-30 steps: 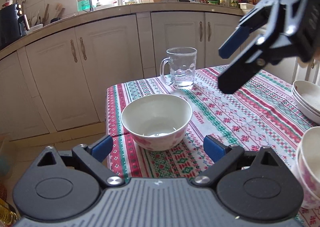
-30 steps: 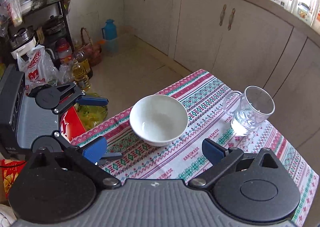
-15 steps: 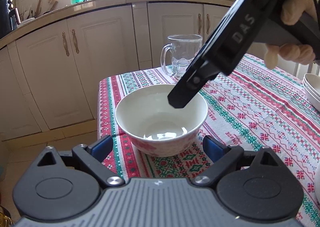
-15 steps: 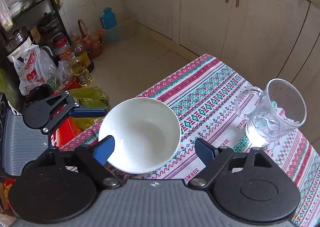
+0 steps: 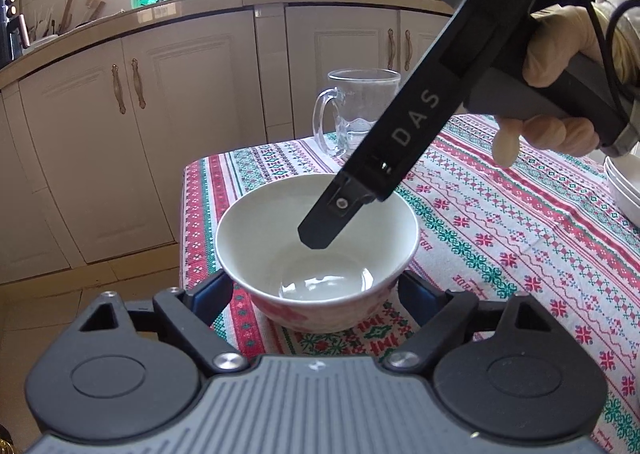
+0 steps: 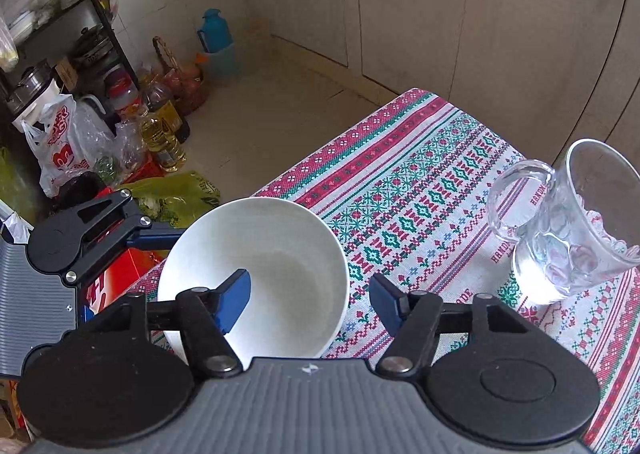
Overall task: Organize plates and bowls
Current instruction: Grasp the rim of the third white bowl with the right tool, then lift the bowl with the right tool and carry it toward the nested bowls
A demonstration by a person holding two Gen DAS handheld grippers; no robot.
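Bowl (image 5: 316, 254) on counter (image 5: 520, 234) sits between L gripper (image 5: 316, 290)'s closing fingers (image 5: 212, 292), contact unclear; R gripper (image 6: 310, 298)'s fingers (image 6: 236, 300), also closing but apart, straddle its rim.

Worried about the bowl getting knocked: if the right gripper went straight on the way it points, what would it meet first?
The white bowl. The right gripper straddles its rim, one finger inside, one outside, so going on it would probably press onto the rim or the inner wall, though depth is unclear. The glass mug stands off to the side.
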